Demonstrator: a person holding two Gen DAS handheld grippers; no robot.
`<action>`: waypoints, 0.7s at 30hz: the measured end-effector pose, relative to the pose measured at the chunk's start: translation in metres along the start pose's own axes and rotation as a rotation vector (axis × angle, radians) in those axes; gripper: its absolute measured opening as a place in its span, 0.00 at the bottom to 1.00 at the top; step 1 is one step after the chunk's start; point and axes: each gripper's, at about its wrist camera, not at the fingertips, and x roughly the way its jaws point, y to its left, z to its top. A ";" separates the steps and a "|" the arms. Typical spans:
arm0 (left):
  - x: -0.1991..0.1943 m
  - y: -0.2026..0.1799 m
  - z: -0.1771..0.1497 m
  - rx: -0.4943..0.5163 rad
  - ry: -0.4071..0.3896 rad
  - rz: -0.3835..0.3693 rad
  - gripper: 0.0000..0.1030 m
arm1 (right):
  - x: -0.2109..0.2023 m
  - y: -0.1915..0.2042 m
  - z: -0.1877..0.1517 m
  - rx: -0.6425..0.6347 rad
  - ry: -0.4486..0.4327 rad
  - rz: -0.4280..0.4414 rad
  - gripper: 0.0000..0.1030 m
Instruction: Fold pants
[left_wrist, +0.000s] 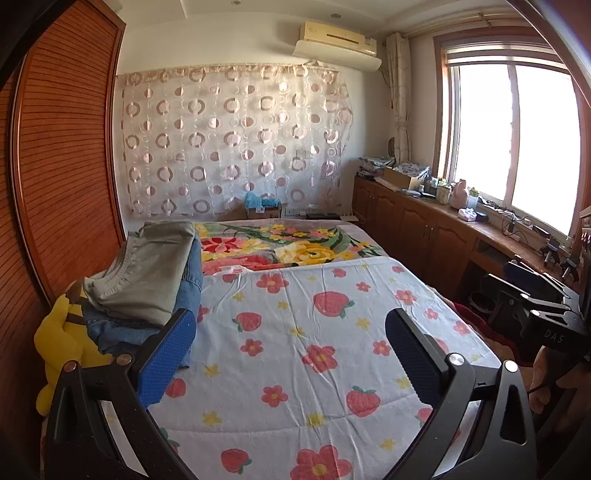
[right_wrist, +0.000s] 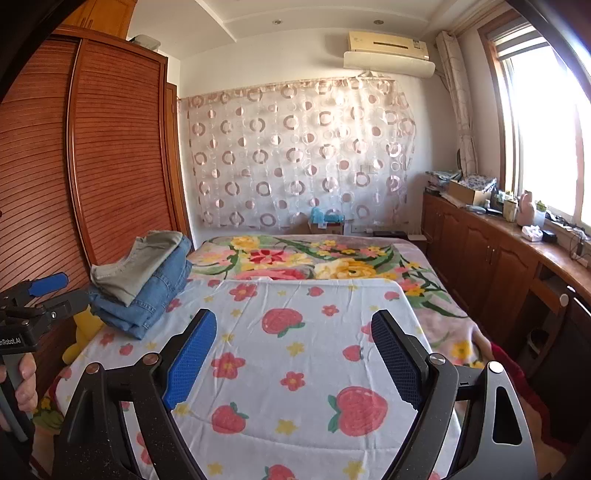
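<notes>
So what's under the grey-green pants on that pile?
Folded blue jeans lie directly under the grey-green pants, stacked at the bed's left edge on the strawberry sheet. How many jeans is unclear. A yellow plush toy sits beside the pile, partly hidden.

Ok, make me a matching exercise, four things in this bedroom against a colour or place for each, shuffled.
Things:
1. top folded pants
2. folded jeans
3. stuffed toy
4. air conditioner

Matches:
A. yellow, at the bed's edge beside the wardrobe
B. blue, bottom of the pile
C. high on the wall above the curtain
D. grey-green, on the jeans

Pairs: 1-D, 2-B, 3-A, 4-C
</notes>
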 end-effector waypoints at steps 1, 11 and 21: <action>-0.003 0.000 0.001 0.000 -0.006 -0.001 1.00 | -0.001 0.000 -0.001 -0.001 -0.003 0.001 0.85; -0.008 -0.001 0.001 0.000 -0.023 0.007 1.00 | -0.001 -0.005 -0.009 -0.001 -0.015 0.003 0.85; -0.008 -0.001 0.001 0.000 -0.023 0.007 1.00 | -0.004 -0.005 -0.006 0.001 -0.020 0.002 0.85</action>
